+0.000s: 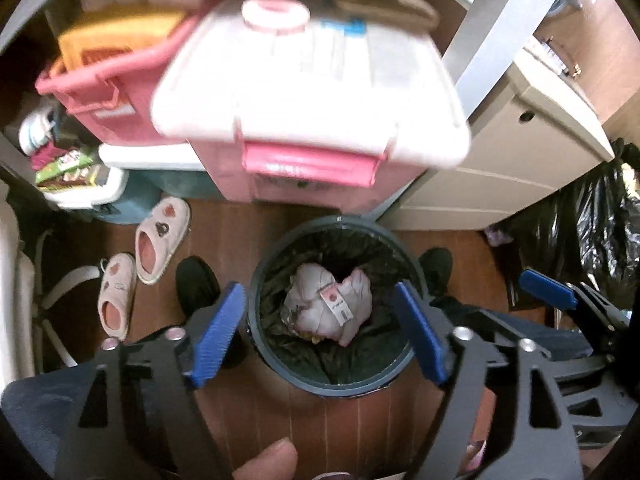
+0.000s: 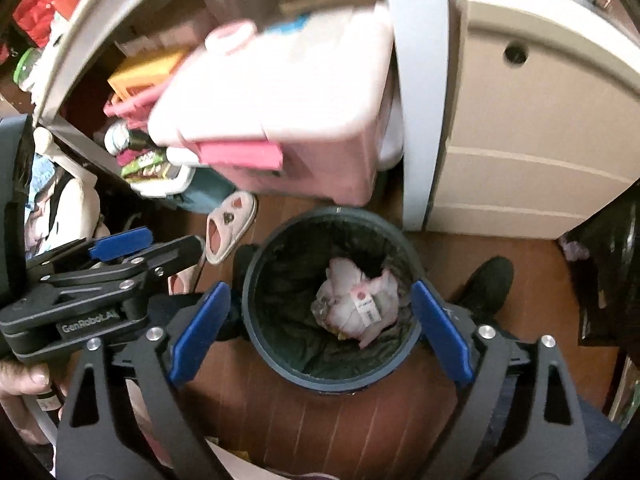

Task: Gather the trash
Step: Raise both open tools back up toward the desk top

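A round dark grey trash bin with a black liner stands on the wooden floor. Inside it lies a crumpled pinkish-white wrapper with a barcode label. My left gripper hovers over the bin, jaws wide and nothing between the blue pads. My right gripper is likewise above the bin, open and empty. Each gripper shows at the edge of the other's view: the right gripper at the right, the left gripper at the left.
A pink storage box with a white lid sits just behind the bin. Pink slippers lie to the left, a black garbage bag to the right, a cream cabinet behind. The person's dark-shod feet flank the bin.
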Demonstrator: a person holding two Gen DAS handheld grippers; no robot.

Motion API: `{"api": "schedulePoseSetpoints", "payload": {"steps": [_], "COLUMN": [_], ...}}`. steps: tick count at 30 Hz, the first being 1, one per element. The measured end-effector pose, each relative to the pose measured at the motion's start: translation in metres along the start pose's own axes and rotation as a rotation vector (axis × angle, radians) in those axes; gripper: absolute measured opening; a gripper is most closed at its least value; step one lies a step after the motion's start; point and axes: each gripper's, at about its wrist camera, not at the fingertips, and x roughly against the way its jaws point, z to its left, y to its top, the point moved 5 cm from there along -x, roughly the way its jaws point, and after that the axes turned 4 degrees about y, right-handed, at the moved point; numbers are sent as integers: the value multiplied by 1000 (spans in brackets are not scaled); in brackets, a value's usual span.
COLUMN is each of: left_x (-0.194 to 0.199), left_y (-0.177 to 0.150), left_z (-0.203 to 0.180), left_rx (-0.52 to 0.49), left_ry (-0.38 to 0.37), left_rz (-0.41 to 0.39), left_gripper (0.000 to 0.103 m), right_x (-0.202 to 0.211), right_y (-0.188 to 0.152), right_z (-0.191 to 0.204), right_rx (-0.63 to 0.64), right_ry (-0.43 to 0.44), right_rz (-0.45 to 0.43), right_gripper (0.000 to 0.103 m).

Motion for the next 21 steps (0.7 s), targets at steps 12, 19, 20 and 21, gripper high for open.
{"api": "schedulePoseSetpoints", "payload": {"steps": [12, 19, 20, 21], "left_x": [123, 201, 212, 221], "left_y": [21, 28, 29, 29], "left_z": [-20, -31, -32, -33], "left_rx": [-27, -48, -52, -58], "left_ry": [-40, -40, -40, -42], "left_rz": [-208, -337, -352, -365], "left_gripper": [93, 98, 98, 98], "right_x": [110, 178, 184, 194], "right_y": [25, 37, 39, 40], "right_z": [42, 73, 76, 80], "right_rx": [96, 158, 163, 172], "right_ry": [-27, -30, -31, -33], "right_rz": [-191, -310, -321, -338], "right_gripper": [94, 94, 94, 95]}}
